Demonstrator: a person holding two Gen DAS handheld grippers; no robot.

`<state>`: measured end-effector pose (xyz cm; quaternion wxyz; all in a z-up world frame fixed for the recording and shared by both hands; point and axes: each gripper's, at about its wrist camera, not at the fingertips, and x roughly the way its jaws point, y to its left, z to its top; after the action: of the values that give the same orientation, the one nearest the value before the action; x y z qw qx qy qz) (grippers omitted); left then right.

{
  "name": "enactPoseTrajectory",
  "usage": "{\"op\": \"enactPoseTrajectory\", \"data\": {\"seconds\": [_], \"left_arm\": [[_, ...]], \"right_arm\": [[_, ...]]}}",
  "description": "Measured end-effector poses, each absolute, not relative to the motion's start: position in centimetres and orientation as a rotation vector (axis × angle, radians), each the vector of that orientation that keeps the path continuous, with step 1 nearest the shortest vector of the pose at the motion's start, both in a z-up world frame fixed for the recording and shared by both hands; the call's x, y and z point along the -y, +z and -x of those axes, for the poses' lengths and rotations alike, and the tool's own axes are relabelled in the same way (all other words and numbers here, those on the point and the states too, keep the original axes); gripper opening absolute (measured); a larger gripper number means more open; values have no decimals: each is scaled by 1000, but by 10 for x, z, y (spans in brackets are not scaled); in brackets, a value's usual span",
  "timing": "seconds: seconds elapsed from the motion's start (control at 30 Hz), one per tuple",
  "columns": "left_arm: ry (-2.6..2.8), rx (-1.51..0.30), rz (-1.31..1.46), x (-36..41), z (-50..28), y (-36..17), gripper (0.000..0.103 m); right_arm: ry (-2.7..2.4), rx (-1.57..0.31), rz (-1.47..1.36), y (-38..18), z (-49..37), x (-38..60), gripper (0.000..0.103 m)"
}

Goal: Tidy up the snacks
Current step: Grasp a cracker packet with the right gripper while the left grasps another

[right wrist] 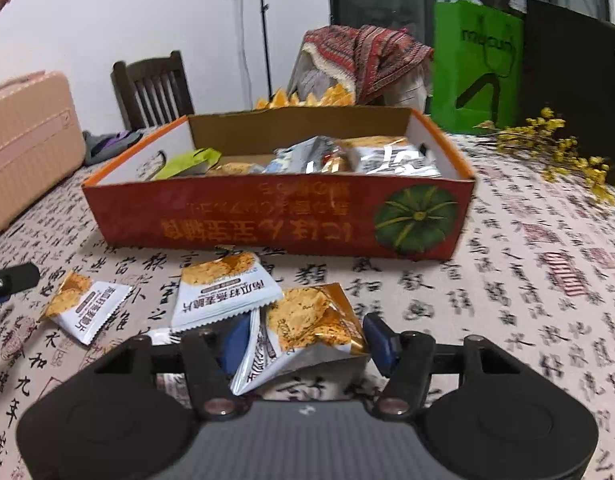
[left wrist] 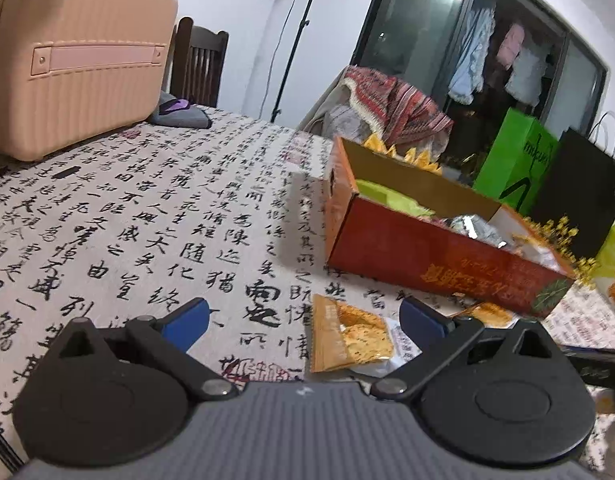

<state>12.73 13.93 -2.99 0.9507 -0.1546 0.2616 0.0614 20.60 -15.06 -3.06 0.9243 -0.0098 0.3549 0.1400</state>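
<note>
Clamping my right claw point(right wrist: 303, 338) on a snack packet point(right wrist: 307, 326) before the red box point(right wrist: 243, 216); left claw point(left wrist: 303, 320) apart.

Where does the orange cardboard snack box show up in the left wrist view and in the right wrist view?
Left wrist view: the orange cardboard box sits right of centre, seen corner-on, beyond the open jaws.
Right wrist view: the box fills the middle, long printed side facing the camera, snack packets inside.
Shared landmark: the green paper bag stands behind the box in both.
</note>
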Motion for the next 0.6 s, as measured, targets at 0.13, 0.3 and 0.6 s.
{"op": "enactPoseTrajectory", "data": {"seconds": [0.13,0.3,0.6], "left_arm": [[135,-561,230,-124,-131,-26,103],[108,-624,154,-101,-147,-25,103],[132,-747,54,-79,-177,-39,103]], "right_arm": [[257,-679,14,-21,-194,167,60],[237,-653,-16,-15,-184,187,60],[233,-616,-57,-13,-171,206,60]]}}
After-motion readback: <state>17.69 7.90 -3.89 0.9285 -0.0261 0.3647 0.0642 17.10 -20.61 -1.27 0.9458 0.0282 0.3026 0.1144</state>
